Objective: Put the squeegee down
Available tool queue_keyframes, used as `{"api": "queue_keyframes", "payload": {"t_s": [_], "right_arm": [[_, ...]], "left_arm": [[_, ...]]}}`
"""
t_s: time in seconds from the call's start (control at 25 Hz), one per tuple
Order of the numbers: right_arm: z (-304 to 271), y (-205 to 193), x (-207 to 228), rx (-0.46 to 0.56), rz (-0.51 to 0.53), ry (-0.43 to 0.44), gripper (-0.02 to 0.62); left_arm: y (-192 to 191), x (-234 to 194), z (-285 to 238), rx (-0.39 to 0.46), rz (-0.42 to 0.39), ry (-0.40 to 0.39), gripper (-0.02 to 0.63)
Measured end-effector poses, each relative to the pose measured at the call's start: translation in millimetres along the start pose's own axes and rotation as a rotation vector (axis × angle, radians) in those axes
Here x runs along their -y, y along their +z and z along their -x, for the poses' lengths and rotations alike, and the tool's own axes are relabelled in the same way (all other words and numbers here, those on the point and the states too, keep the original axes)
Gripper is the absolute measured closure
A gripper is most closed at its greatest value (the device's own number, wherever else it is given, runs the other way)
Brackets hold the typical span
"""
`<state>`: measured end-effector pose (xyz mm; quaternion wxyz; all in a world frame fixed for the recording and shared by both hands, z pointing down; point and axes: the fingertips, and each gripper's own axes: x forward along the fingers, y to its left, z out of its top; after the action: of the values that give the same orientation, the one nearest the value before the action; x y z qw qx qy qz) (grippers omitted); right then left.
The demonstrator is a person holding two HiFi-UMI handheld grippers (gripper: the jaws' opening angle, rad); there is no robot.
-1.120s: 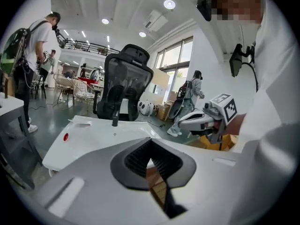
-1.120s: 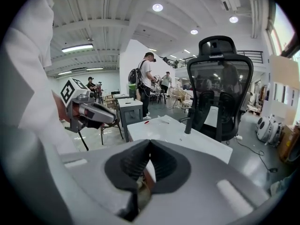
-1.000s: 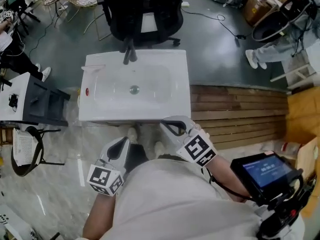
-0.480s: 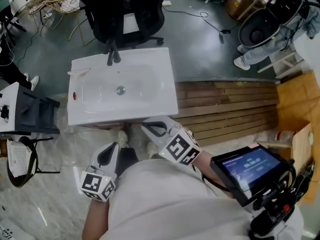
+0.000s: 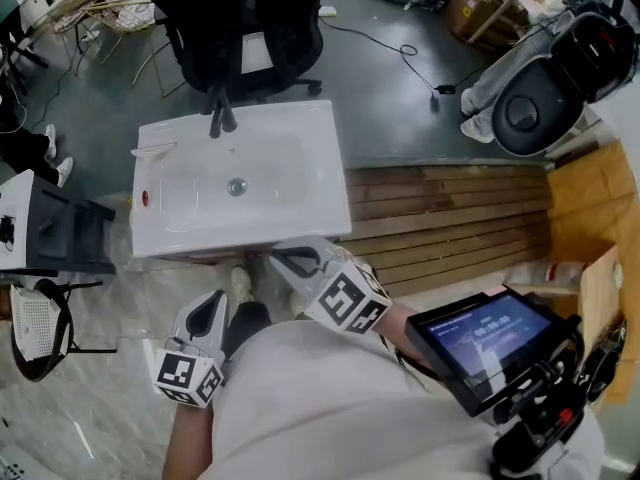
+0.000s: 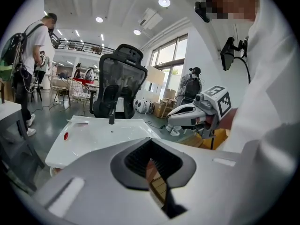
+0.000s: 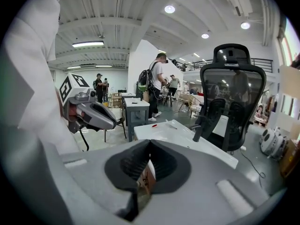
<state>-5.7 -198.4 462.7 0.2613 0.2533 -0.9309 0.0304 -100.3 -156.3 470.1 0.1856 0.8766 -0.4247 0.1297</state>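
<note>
A white sink basin (image 5: 300, 193) with a black faucet (image 5: 218, 118) stands on the floor in front of me. On its back left corner lies a thin pale tool (image 5: 155, 149), maybe the squeegee, with a small red spot (image 5: 145, 198) near it. My left gripper (image 5: 217, 303) is held low before the sink, shut and empty. My right gripper (image 5: 282, 256) hovers just short of the sink's front edge, jaws together with nothing in them. The left gripper view shows its shut jaws (image 6: 151, 143) and the sink (image 6: 93, 137). The right gripper view shows the same for its own jaws (image 7: 149, 143).
A black office chair (image 5: 240, 28) stands behind the sink. Wooden slats (image 5: 450, 218) lie to the right and a grey side table (image 5: 50, 223) to the left. A screen on a mount (image 5: 485, 338) sits by my right arm. People stand further off (image 6: 28, 60).
The head view has swung, so the sink sits further left. My right gripper has drifted a little to the left along the sink's front. The left gripper stays put; both remain shut.
</note>
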Motion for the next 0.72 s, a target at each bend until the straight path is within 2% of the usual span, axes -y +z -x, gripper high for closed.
{"api": "queue_keyframes", "payload": {"t_s": [0.72], "right_arm": [[-4,-14,35,-0.023,0.013,-0.017,0.593]], "left_arm": [[10,-5,-45,-0.032,-0.012,-0.034,0.6]]}}
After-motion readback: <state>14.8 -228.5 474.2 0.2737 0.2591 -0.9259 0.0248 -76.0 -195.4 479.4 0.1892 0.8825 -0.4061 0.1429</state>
